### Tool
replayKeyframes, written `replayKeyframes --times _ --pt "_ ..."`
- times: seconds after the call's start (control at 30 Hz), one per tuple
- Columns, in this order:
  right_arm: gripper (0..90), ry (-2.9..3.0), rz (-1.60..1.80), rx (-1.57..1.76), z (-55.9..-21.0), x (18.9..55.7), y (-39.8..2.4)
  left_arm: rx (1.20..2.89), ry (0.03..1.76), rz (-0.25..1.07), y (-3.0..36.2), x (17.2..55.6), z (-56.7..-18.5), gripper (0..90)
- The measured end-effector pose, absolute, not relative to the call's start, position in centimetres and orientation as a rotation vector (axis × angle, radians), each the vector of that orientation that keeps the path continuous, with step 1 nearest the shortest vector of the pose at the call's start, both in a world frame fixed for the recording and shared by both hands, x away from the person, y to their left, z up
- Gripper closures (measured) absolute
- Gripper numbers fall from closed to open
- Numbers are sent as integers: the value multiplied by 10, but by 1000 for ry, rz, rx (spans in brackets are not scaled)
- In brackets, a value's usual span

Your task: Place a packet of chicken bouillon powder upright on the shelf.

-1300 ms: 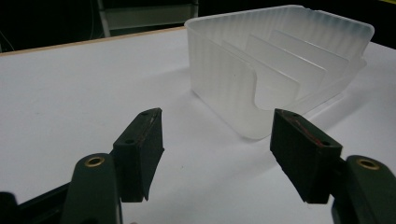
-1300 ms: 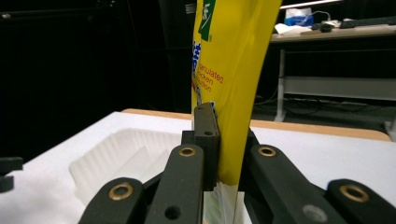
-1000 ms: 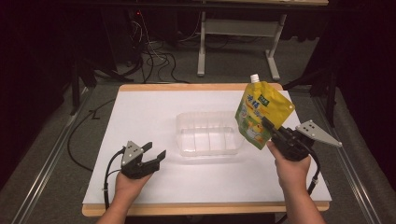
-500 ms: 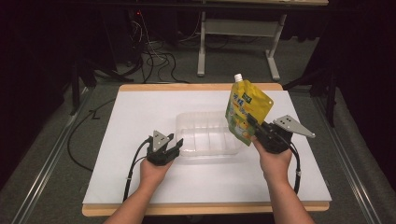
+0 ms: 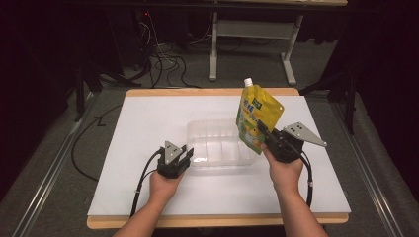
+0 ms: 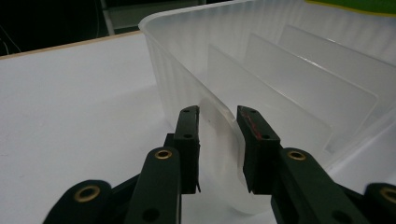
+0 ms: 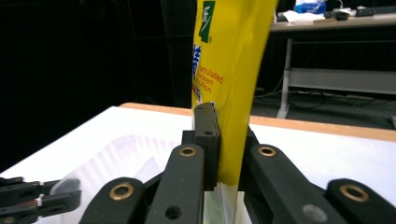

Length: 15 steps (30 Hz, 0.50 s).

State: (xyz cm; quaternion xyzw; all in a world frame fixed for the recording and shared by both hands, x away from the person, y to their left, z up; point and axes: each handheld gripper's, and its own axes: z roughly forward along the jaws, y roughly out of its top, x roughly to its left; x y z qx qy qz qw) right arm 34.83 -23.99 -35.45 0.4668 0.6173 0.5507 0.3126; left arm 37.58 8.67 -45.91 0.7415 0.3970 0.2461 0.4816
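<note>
Both hands have moved in toward the clear tub (image 5: 220, 143) at frame centre. Left gripper (image 5: 181, 157) fingers just closed, pinching the tub's wall. Right gripper (image 5: 265, 138) clamps the yellow pouch (image 5: 257, 116), upright above the tub's right end, cap pointing up.

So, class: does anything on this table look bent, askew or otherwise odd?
Yes. The clear container's near wall is bowed where the left gripper pinches it. The yellow pouch hangs tilted in the right gripper above the container. Nothing is spilled.
</note>
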Motion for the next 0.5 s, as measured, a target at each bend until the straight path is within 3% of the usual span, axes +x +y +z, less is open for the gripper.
replayKeyframes --times 0.5 --pt "878 1628 1431 1284 -375 355 -239 1824 971 599 86 367 -458 713"
